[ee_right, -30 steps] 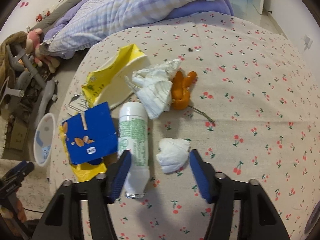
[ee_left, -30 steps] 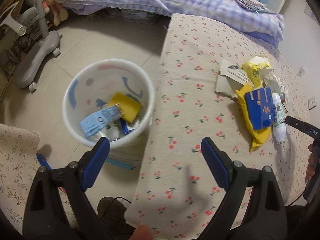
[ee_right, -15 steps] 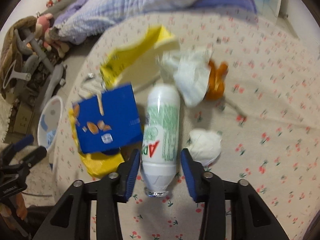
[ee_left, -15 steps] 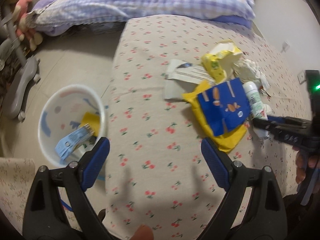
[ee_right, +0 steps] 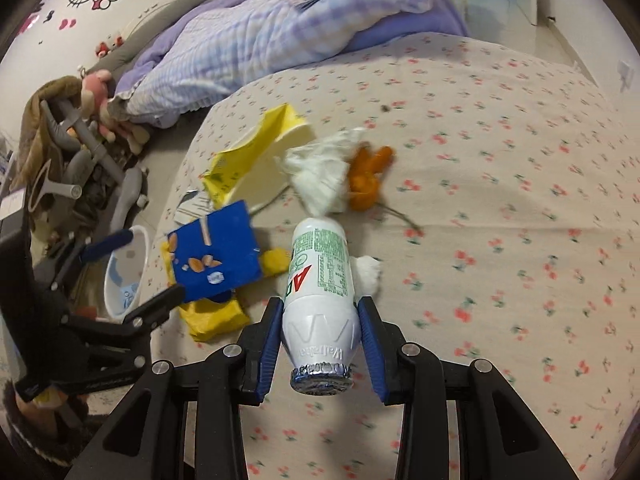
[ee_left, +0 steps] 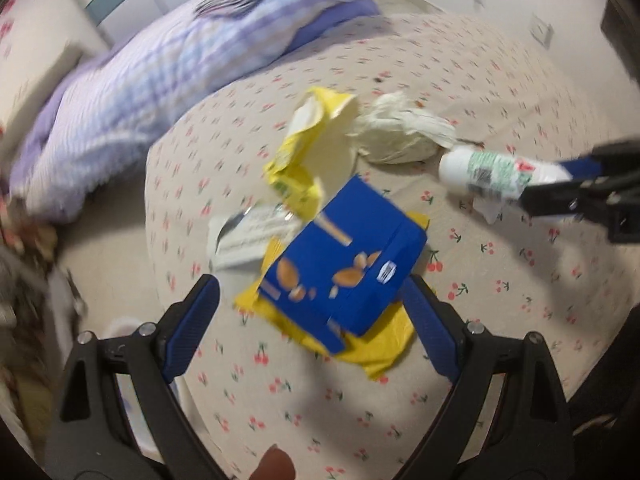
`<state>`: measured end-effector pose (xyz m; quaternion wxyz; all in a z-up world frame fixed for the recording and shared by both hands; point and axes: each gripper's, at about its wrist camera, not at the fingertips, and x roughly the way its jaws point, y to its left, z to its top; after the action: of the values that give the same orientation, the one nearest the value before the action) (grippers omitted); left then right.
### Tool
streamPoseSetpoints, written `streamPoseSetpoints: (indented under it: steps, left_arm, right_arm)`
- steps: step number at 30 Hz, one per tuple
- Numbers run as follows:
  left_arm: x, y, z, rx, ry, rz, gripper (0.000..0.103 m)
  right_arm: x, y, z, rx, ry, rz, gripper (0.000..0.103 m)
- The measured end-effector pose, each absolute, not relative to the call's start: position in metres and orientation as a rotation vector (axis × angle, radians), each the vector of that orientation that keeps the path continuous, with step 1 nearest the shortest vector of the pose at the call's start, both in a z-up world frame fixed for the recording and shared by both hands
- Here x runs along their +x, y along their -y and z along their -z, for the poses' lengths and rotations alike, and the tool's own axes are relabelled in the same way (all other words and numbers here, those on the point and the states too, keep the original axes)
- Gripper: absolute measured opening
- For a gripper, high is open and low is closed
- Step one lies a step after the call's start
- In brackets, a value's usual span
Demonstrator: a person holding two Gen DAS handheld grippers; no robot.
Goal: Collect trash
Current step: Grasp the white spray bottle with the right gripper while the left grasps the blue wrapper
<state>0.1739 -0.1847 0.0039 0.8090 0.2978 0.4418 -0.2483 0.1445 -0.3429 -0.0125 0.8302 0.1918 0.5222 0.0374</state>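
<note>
Now the right tool [ee_right: 320,322] grips a white drink bottle [ee_right: 318,276] by its lower body, blue pads pressed on both sides, bottle lifted off the cherry-print bed [ee_right: 500,208]. Left of it, the left tool [ee_left: 312,312] stands wide open over a blue snack box [ee_left: 344,264] lying on a yellow bag [ee_left: 376,352]. Farther off lie a yellow carton [ee_right: 256,156], crumpled tissue [ee_right: 320,172] and orange peel [ee_right: 366,184]. A white bin [ee_right: 120,268] sits on the floor at left.
</note>
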Motion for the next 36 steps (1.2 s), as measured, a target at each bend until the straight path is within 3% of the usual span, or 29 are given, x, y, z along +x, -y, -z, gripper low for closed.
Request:
streamPoseSetpoints:
  steps: [13,21,24,26,36]
  left_arm:
    - [0.190,0.206,0.038,0.644,-1.165,0.656,0.092]
    - [0.184,0.204,0.037,0.541,-1.178,0.608,0.068]
    - [0.184,0.198,0.033,0.484,-1.177,0.605,0.067]
    - [0.183,0.198,0.031,0.471,-1.166,0.600,0.053]
    - [0.177,0.184,0.018,0.361,-1.145,0.575,0.052]
  right_arm:
    - [0.103,0.402,0.030,0.452,-1.123,-0.008,0.038]
    - [0.100,0.418,0.042,0.476,-1.150,0.038,0.038]
    - [0.100,0.419,0.041,0.480,-1.146,0.045,0.038]
    - [0.099,0.418,0.036,0.478,-1.132,0.042,0.038]
    - [0.094,0.402,0.003,0.482,-1.043,-0.017,0.038]
